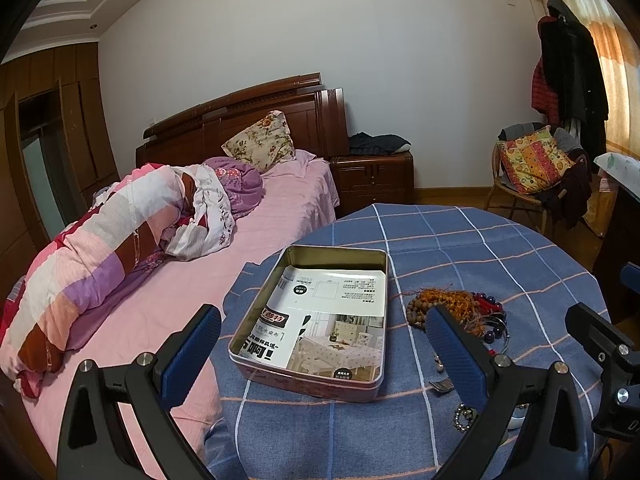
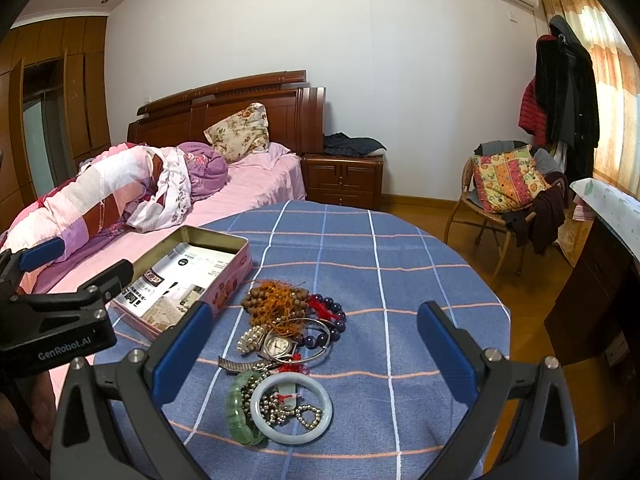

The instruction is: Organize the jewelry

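An open metal tin, lined with printed paper, sits on the round table's blue checked cloth. My left gripper hovers open above the tin, holding nothing. To the right of the tin lies a pile of jewelry: a wooden bead string with orange cord, dark purple beads, a wristwatch, a pearl bracelet, a white jade bangle, a green bangle and a silver bead chain. Over this pile my right gripper is open and empty.
A bed with pink sheets and a rolled quilt borders the table on the left. Behind are a wooden nightstand and a wicker chair piled with cushions and clothes. A dark desk stands at the right.
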Tool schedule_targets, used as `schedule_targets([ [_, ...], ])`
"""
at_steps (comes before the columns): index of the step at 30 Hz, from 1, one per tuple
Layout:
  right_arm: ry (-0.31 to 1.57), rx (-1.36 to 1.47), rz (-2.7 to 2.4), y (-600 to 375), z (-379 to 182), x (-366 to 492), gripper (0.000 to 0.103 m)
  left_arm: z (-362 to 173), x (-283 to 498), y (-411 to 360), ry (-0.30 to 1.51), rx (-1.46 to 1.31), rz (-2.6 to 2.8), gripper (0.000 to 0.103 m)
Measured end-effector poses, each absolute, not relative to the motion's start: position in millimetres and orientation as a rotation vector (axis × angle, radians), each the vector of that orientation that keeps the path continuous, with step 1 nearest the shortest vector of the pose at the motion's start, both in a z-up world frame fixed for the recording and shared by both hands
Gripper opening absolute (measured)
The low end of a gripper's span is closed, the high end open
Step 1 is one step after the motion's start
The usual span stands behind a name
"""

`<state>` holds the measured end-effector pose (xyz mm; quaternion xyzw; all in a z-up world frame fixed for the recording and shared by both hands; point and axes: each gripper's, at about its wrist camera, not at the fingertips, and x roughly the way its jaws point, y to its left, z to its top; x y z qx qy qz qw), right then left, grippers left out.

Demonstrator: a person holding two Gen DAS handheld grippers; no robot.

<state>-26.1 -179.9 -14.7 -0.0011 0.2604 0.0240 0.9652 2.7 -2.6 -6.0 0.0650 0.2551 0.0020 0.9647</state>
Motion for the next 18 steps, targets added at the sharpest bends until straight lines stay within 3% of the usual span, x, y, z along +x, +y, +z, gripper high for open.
schedule_targets([
  [18, 0.529, -0.004, 0.048, -177.9, -15.4, -25.9, 0.103, -8.3, 3.2, 0.5, 0.518, 0.128, 0.007, 0.102],
])
